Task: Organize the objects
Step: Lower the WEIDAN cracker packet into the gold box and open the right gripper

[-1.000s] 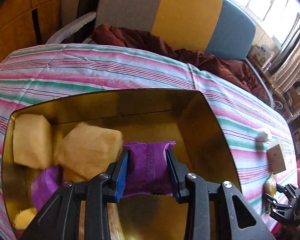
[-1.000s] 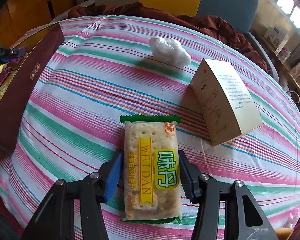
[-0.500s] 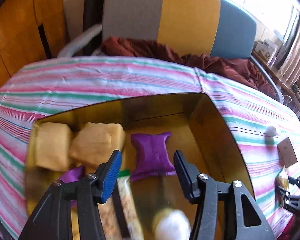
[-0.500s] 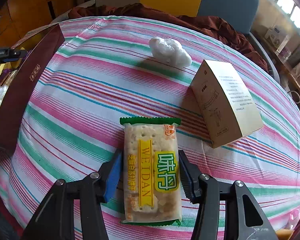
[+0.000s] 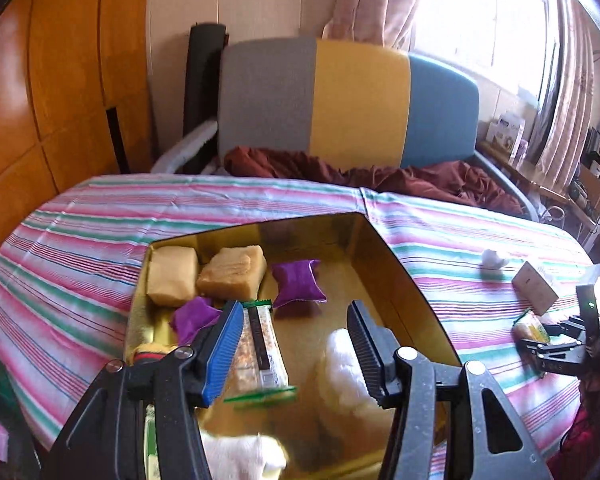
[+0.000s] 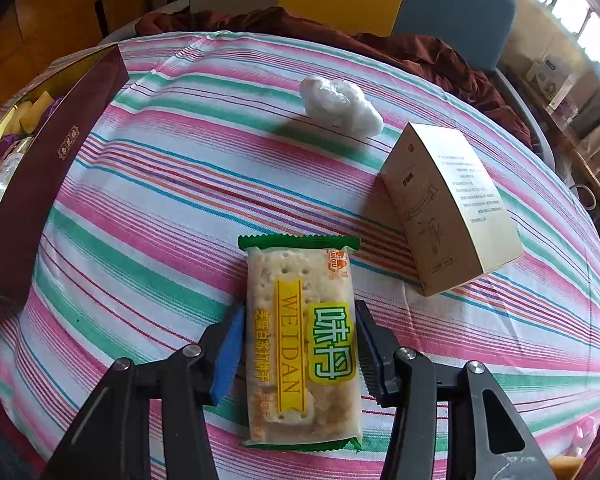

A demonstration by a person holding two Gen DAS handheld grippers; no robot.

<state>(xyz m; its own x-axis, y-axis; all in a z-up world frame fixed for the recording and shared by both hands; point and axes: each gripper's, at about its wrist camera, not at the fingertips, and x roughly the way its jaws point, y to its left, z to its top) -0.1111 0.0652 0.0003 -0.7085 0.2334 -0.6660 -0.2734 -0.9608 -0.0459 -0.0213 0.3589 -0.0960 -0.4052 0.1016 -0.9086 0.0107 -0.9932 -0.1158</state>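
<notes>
Released a second ago, the purple packet (image 5: 298,283) now lies on the gold floor of the box (image 5: 400,276), and the left gripper (image 5: 292,350) has pulled back and up from it, its jaws parted with nothing between the pads. Beside the packet inside the box sit two tan wrapped blocks (image 5: 232,270), a second purple packet (image 5: 194,316), a green-edged cracker bar (image 5: 260,350) and white wadding (image 5: 346,368) blurred in the foreground.

Across the striped bench (image 6: 160,184), the right gripper (image 6: 298,346) has not shifted: it points steeply down over the Weidan cracker pack (image 6: 300,340), which lies flat on the cloth. Its jaws are closing, one on each long side of the pack; whether the pads already press the wrapper I cannot tell for certain, though they stand right against its edges. A crumpled white ball of plastic (image 6: 340,106) and a cream carton (image 6: 452,208) lying on its side rest farther out on the bench, well apart from the pack. The box's maroon outer wall (image 6: 56,160) shows at the left of the right wrist view.
</notes>
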